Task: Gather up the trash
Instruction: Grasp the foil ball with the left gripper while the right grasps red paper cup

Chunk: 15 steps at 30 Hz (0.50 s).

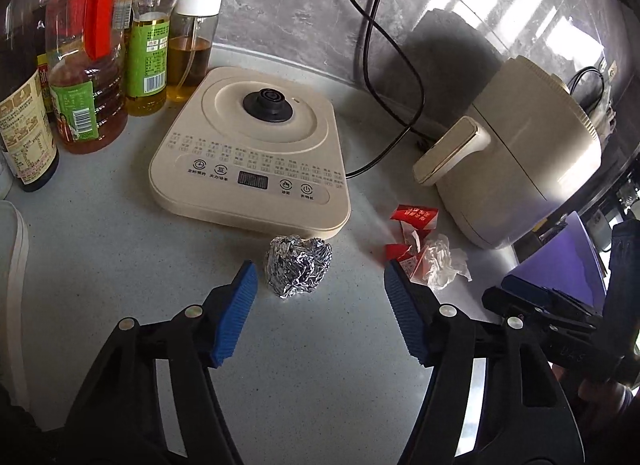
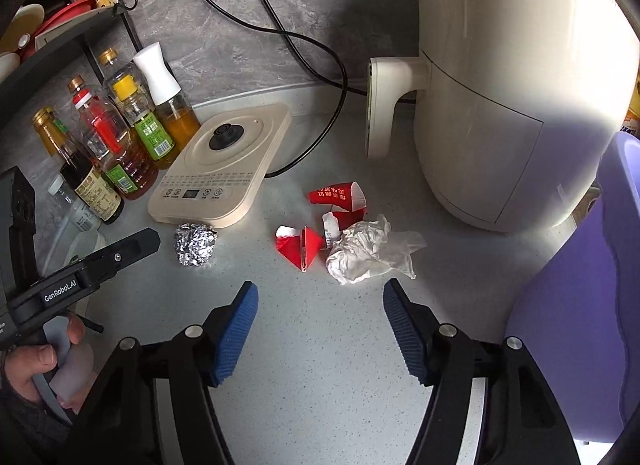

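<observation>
The left gripper (image 1: 318,285) was released, its 2 blue pads spread wide and holding nothing; it hung low over the grey speckled counter (image 1: 120,265), and the crumpled foil ball (image 1: 298,267) lay on the counter between the fingertips, nearer the left pad, touching neither as far as could be seen. Just beyond the foil ball sat the cream kettle base (image 1: 256,153), its near edge close to the ball; a black cord (image 1: 400,65) ran from its right side up the grey wall. To the right of the foil ball lay the torn red paper cup (image 1: 412,221) and, touching it on the near right, the crumpled white tissue (image 1: 444,261); behind these stood the cream air fryer (image 1: 520,169). Oil and sauce bottles (image 1: 88,65) crowded the far left.

The right gripper (image 2: 320,293) was likewise released and empty, its pads wide apart above the counter; the tissue and red cup pieces lay just beyond its fingertips, apart from them. A purple bin (image 2: 580,305) stood at the right edge, near the air fryer.
</observation>
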Available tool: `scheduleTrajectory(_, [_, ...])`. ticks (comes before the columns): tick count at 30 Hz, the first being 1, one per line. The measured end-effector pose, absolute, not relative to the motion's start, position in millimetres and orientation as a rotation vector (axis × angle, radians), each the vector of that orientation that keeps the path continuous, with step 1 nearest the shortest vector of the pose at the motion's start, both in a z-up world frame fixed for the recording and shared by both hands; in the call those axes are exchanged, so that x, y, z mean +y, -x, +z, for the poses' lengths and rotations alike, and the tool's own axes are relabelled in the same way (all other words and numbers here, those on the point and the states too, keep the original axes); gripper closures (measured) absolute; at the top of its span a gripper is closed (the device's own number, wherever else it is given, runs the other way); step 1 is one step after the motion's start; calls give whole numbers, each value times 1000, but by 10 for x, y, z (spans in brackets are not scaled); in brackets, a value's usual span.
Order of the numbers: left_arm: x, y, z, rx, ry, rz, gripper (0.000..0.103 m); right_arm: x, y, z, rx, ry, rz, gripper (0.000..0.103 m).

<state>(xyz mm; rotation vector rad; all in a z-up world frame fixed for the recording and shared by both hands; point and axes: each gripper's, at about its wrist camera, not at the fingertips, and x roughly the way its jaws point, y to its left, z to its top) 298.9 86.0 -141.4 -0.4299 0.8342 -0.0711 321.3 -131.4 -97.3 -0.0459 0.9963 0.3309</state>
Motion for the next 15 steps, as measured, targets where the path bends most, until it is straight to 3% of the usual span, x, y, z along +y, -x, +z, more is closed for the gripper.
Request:
scheduleTrajectory(12, [799, -3324, -1604, 857, 402, -77, 39, -1401, -3759, -1276, 1077, 11, 265, 41])
scheduleTrajectory(14, [791, -3366, -1664, 873, 403, -77, 45, -1344, -3796, -1250, 1067, 15, 292, 41])
scheduleTrajectory(15, [788, -3385, -1702, 886, 407, -82, 58, -1308, -3806, -1237, 1062, 17, 310, 41])
